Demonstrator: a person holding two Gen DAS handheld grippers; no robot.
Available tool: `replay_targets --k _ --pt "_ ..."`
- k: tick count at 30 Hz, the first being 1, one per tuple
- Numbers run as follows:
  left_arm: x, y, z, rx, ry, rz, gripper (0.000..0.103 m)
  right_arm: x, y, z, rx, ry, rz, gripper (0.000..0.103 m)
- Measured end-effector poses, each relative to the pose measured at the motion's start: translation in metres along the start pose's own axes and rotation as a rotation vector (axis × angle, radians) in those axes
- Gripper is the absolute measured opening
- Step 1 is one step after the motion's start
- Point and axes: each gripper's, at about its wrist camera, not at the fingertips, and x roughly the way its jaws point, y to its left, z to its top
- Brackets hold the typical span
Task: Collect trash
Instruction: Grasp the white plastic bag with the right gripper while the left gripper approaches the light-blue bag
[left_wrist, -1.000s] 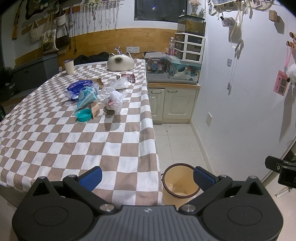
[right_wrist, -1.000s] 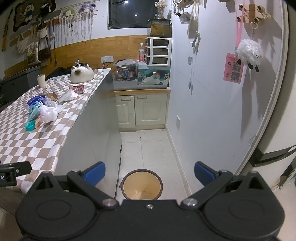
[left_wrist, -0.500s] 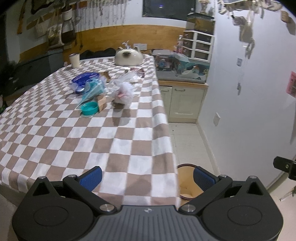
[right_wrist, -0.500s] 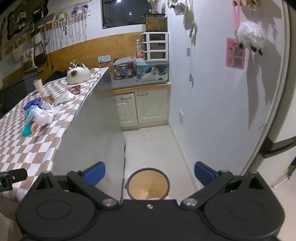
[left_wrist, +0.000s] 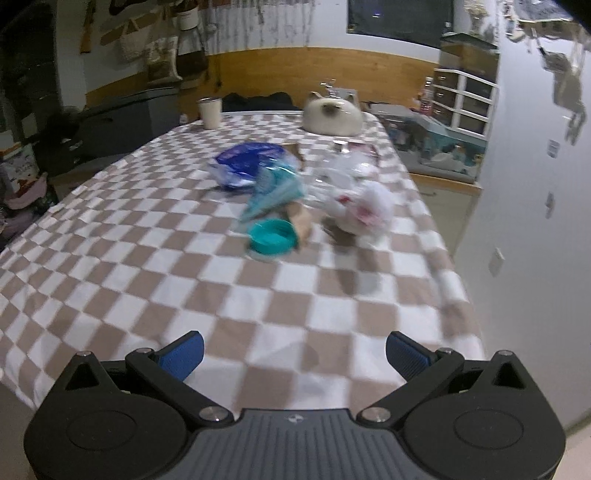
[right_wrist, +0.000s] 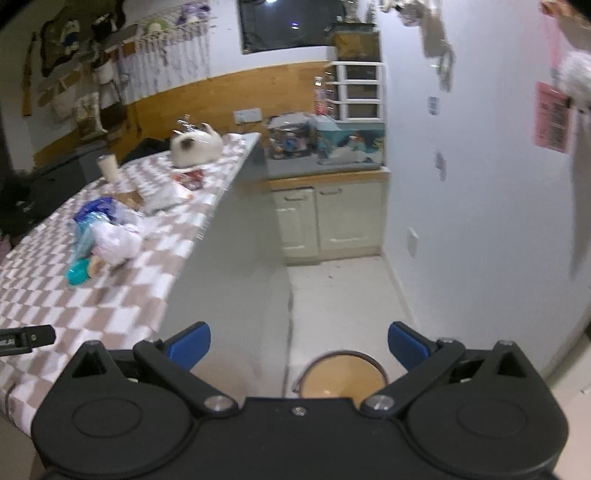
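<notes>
A heap of trash lies on the checkered table (left_wrist: 155, 266): a teal lid (left_wrist: 271, 240), a teal wrapper (left_wrist: 273, 195), a blue bag (left_wrist: 251, 164) and a crumpled white plastic bag (left_wrist: 360, 208). My left gripper (left_wrist: 293, 354) hovers open over the table's near edge, well short of the heap. The same heap appears in the right wrist view, with the white bag (right_wrist: 116, 242) and teal lid (right_wrist: 77, 275). My right gripper (right_wrist: 299, 345) is open above the floor, over a yellow bin (right_wrist: 341, 376) with a dark rim. Nothing is between either pair of fingers.
A cat-shaped white object (left_wrist: 332, 118) and a paper cup (left_wrist: 210, 112) stand at the table's far end. A low cabinet (right_wrist: 328, 218) with clutter on top fills the back corner. White wall (right_wrist: 480, 221) runs along the right; tiled floor (right_wrist: 343, 295) lies between table and wall.
The left gripper has moved forward over the table, bringing the heap closer and putting the bin out of its view. The right gripper has shifted forward too; the bin sits lower in its view.
</notes>
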Motion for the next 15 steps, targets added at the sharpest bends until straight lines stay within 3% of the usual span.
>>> replay_targets --k 5,15 --pt "0.022 0.025 0.028 -0.021 -0.005 0.039 0.103 0.021 0.029 0.018 -0.019 -0.016 0.067 0.103" --pt "0.078 0.055 0.095 -0.052 -0.019 -0.026 0.103 0.052 0.095 0.039 -0.095 -0.083 0.207 0.103"
